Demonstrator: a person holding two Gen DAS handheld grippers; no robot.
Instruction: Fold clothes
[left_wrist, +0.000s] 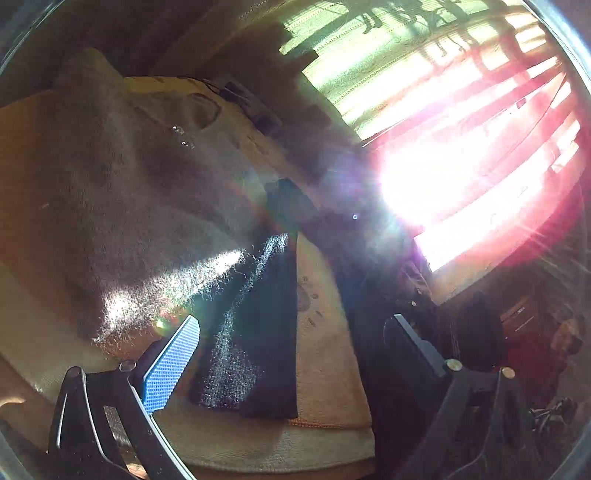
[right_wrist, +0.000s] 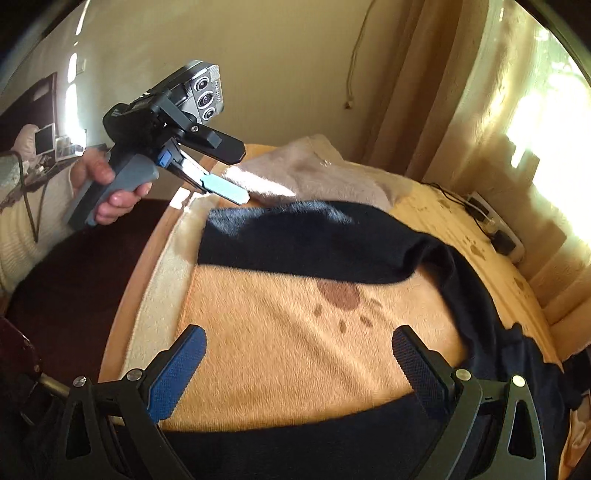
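Right claw (right_wrist: 299, 365), perhaps above blanket (right_wrist: 295, 332).

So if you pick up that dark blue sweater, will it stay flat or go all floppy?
Probably floppy: the dark blue sweater already lies draped and creased on the blanket. It looks like soft knit, so likely light. Its fuzzy surface probably won't slip from the fingers.

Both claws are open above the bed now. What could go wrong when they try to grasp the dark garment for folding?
1. Strong sun glare washes out the left wrist view, so the left claw may misjudge the dark garment.
2. The dark garment lies on the orange blanket; the open right claw could pinch the blanket too.
3. The fuzzy grey sweater lies just behind it and might get dragged along.
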